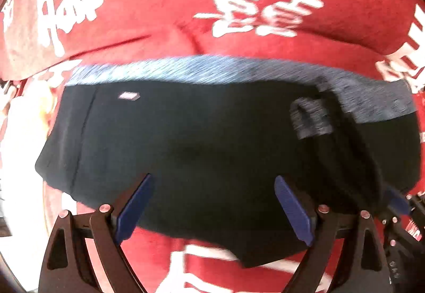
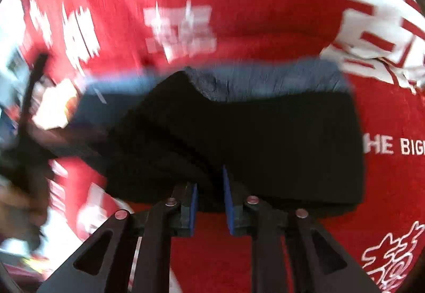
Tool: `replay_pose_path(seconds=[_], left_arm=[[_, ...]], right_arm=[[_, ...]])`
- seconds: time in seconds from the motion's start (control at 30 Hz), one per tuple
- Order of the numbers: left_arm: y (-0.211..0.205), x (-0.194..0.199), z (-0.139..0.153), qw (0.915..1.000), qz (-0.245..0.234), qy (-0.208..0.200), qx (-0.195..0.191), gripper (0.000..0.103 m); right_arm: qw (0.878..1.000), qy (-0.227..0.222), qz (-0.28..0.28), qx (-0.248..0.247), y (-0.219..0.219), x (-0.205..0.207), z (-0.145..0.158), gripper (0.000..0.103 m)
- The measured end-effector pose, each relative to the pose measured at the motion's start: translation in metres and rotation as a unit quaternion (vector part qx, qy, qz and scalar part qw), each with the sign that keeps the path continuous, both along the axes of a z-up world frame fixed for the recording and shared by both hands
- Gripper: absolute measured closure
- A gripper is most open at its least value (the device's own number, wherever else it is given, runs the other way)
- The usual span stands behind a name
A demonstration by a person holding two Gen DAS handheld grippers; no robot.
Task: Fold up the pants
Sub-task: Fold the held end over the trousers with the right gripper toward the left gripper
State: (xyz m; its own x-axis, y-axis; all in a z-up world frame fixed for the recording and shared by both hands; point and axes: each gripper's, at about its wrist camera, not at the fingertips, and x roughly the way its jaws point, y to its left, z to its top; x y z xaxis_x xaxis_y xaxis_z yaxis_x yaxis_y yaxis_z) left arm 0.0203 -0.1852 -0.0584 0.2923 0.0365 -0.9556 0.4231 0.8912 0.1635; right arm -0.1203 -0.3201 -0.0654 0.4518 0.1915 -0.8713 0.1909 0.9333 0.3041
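The dark navy pants (image 1: 202, 144) lie folded into a wide bundle on the red cloth, with a blue-grey waistband (image 1: 212, 68) along the far edge. My left gripper (image 1: 212, 186) is open, its blue pads spread wide over the near edge of the pants. In the right wrist view the pants (image 2: 279, 139) lie bunched, with a raised fold at the middle. My right gripper (image 2: 209, 186) has its blue pads close together with a narrow gap at the near edge of the pants; whether cloth is between them is unclear. The right gripper also shows in the left wrist view (image 1: 398, 202) at the right edge.
A red cloth with white characters (image 1: 265, 1) covers the whole surface, wrinkled behind the pants. It also fills the right wrist view (image 2: 265, 1). Light-coloured clutter (image 1: 21, 133) lies off the cloth at the left. The right wrist view is motion-blurred.
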Motion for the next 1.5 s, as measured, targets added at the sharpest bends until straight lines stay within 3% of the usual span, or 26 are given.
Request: replay_pose_path(seconds=[0.1, 0.17, 0.27, 0.33, 0.37, 0.43, 0.5, 0.67, 0.73, 0.9, 0.93, 1.0, 1.13, 1.23, 1.4, 1.5], left_arm=[[0.017, 0.002, 0.002, 0.9999, 0.000, 0.010, -0.014, 0.010], [0.014, 0.010, 0.000, 0.9994, -0.006, 0.019, -0.030, 0.010], [0.000, 0.012, 0.008, 0.9951, -0.029, 0.056, -0.076, 0.010], [-0.014, 0.010, 0.004, 0.9900, -0.049, 0.091, -0.096, 0.010], [-0.020, 0.010, 0.001, 0.9876, -0.057, 0.106, -0.101, 0.010], [-0.033, 0.004, -0.007, 0.9851, -0.073, 0.123, -0.096, 0.010], [-0.043, -0.004, -0.009, 0.9861, -0.083, 0.116, -0.085, 0.010], [-0.055, -0.011, -0.029, 0.9883, -0.103, 0.099, -0.053, 0.010], [-0.055, -0.010, -0.033, 0.9897, -0.097, 0.091, -0.053, 0.003], [-0.053, -0.006, -0.036, 0.9901, -0.080, 0.100, -0.059, 0.002], [-0.053, -0.007, -0.037, 0.9902, -0.081, 0.098, -0.058, 0.002], [-0.055, -0.008, -0.036, 0.9906, -0.083, 0.094, -0.055, 0.002], [-0.039, -0.012, -0.023, 0.9937, -0.071, 0.073, -0.045, 0.002], [-0.022, -0.008, -0.014, 0.9971, -0.050, 0.049, -0.031, 0.002], [-0.002, 0.004, -0.005, 0.9990, -0.020, 0.038, -0.014, 0.002], [-0.004, 0.005, 0.004, 0.9993, -0.023, 0.025, -0.013, 0.002]], right_arm=[[0.990, 0.008, 0.028, -0.138, 0.042, -0.003, 0.003, 0.076], [0.988, 0.021, 0.042, -0.145, 0.050, -0.007, 0.011, 0.068], [0.999, 0.014, 0.016, -0.043, 0.031, -0.019, 0.024, 0.065], [0.995, -0.003, -0.052, 0.088, 0.000, -0.029, 0.027, 0.065], [0.985, -0.009, -0.089, 0.145, -0.013, -0.034, 0.024, 0.065], [0.947, -0.023, -0.163, 0.277, -0.040, -0.043, 0.006, 0.065], [0.908, -0.029, -0.207, 0.364, -0.053, -0.048, -0.014, 0.065], [0.882, -0.010, -0.228, 0.412, -0.051, -0.050, -0.041, 0.065], [0.864, -0.021, -0.249, 0.437, -0.052, -0.054, -0.051, 0.065], [0.829, -0.038, -0.287, 0.479, -0.061, -0.051, -0.073, 0.065], [0.824, -0.040, -0.290, 0.485, -0.063, -0.047, -0.077, 0.077], [0.835, -0.034, -0.295, 0.463, -0.069, -0.044, -0.074, 0.096], [0.867, -0.067, -0.263, 0.419, -0.075, -0.038, -0.038, 0.097], [0.895, -0.049, -0.220, 0.385, -0.060, -0.039, -0.023, 0.097], [0.897, 0.023, -0.203, 0.391, -0.023, -0.041, -0.066, 0.103], [0.898, 0.023, -0.199, 0.392, -0.022, -0.043, -0.064, 0.103]])
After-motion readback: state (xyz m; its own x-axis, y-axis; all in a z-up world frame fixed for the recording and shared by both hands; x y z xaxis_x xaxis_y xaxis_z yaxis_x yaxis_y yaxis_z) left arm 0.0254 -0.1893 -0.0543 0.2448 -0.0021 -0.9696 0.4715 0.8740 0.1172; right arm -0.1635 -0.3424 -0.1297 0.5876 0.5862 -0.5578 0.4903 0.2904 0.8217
